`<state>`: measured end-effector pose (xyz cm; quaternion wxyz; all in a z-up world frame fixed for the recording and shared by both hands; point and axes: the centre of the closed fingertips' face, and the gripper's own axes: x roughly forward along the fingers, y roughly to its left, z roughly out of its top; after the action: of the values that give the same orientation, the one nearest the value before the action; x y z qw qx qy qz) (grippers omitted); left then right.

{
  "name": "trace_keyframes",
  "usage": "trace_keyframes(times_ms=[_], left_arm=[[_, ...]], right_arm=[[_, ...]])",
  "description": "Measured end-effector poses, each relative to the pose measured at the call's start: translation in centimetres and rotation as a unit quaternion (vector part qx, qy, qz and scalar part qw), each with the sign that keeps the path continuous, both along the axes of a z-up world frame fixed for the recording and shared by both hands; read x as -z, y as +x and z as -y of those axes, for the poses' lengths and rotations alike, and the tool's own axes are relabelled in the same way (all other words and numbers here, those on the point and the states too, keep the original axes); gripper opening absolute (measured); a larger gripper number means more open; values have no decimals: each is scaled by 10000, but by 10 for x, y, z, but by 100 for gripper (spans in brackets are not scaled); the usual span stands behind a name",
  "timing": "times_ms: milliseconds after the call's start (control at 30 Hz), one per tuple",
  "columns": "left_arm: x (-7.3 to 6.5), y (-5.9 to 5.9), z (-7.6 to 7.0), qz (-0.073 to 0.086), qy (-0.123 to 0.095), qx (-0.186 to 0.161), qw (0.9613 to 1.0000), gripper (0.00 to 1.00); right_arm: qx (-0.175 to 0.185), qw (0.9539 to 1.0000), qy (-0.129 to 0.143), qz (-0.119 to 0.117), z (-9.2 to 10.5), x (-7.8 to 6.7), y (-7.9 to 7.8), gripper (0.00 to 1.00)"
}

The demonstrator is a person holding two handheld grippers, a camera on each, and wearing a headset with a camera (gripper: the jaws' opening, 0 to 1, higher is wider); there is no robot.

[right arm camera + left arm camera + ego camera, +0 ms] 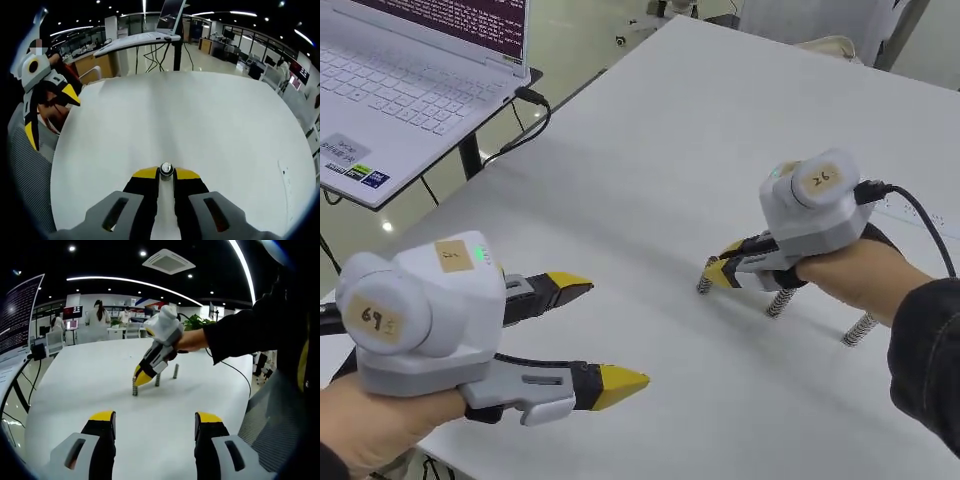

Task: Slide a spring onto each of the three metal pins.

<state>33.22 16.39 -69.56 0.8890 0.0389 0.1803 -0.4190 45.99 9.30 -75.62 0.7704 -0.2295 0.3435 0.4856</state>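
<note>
We hold the right gripper (720, 272) low over the white table (720, 120). Its jaws are drawn nearly together and pinch the top of the end spring (705, 278). In the right gripper view a round metal cap (166, 169) sits between the yellow tips, and we take it for the head of the pin inside the coil. We judge the grip is there to seat or steady this spring on its pin, which is why the tips come in from the side near the top rather than from above.

The end spring stands on the table, long axis roughly upright, free end up. The middle spring (778, 302) stands near it to our right, with the far spring (860, 328) beyond in the same row. Both stand the same way and nothing touches them. All three pins appear to wear springs already.

The left gripper (617, 333) hangs well apart from the end spring, on our left. Its jaws are spread wide and hold nothing. We judge it is kept clear so it does not knock the row.
</note>
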Motion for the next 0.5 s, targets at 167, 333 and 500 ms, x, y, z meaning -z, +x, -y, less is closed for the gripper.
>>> trace_keyframes(times_ms=[167, 333, 500], left_arm=[[0, 0, 0, -10, 5, 4, 10000, 59], [0, 0, 0, -8, 6, 13, 10000, 59], [1, -1, 0, -28, 1, 25, 10000, 59]], right_arm=[[11, 10000, 34, 34, 0, -1, 0, 8], [-13, 10000, -30, 35, 1, 1, 0, 8], [-49, 9999, -114, 64, 3, 3, -2, 9]])
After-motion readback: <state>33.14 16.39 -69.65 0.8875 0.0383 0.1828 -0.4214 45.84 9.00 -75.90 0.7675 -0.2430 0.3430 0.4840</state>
